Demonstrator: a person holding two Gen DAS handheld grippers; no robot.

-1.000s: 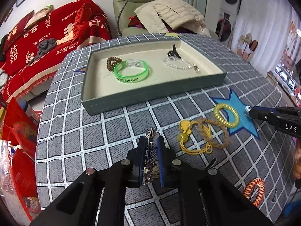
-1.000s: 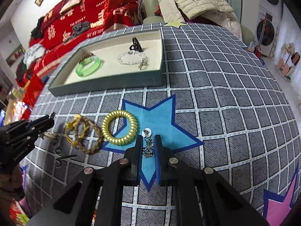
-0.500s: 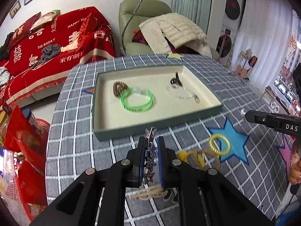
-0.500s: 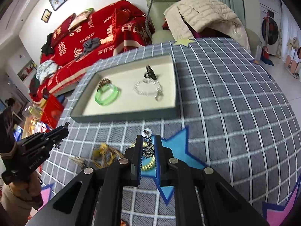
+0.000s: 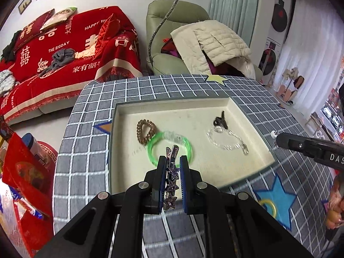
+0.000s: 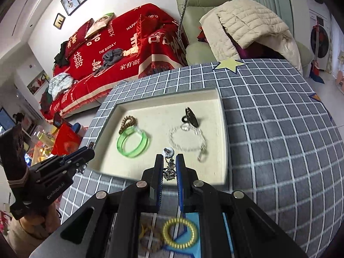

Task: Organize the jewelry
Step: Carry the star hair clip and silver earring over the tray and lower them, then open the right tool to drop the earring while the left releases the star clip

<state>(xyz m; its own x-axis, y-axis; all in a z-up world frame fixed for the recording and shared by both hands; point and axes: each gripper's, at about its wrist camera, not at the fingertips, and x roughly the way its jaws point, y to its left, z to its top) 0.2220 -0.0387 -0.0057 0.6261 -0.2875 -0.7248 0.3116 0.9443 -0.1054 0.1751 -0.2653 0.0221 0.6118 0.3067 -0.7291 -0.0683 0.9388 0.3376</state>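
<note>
My left gripper [image 5: 173, 161] is shut on a star-studded hair clip [image 5: 171, 180], held over the near edge of the cream-lined jewelry tray [image 5: 120, 111]. My right gripper [image 6: 168, 159] is shut on a small metal charm earring [image 6: 169, 167], held above the tray's [image 6: 222, 116] near edge. In the tray lie a green bangle [image 5: 185, 142], a brown coil hair tie [image 5: 146, 130], a clear bead bracelet [image 5: 225, 139] and a black ring [image 5: 220, 121]. A yellow coil hair tie [image 6: 179, 233] and a braided cord bracelet [image 6: 148, 236] lie on the tablecloth under my right gripper.
The table wears a grey checked cloth [image 6: 279, 129] with star patches. A red-covered sofa [image 5: 64, 49] and a green armchair with a beige jacket [image 5: 215, 40] stand behind. Red bags [image 5: 23, 182] sit at the left of the table.
Both grippers have lifted off the tablecloth with their pieces and moved forward to the tray's near edge. The loose hair tie and cord bracelet stay behind on the cloth.
</note>
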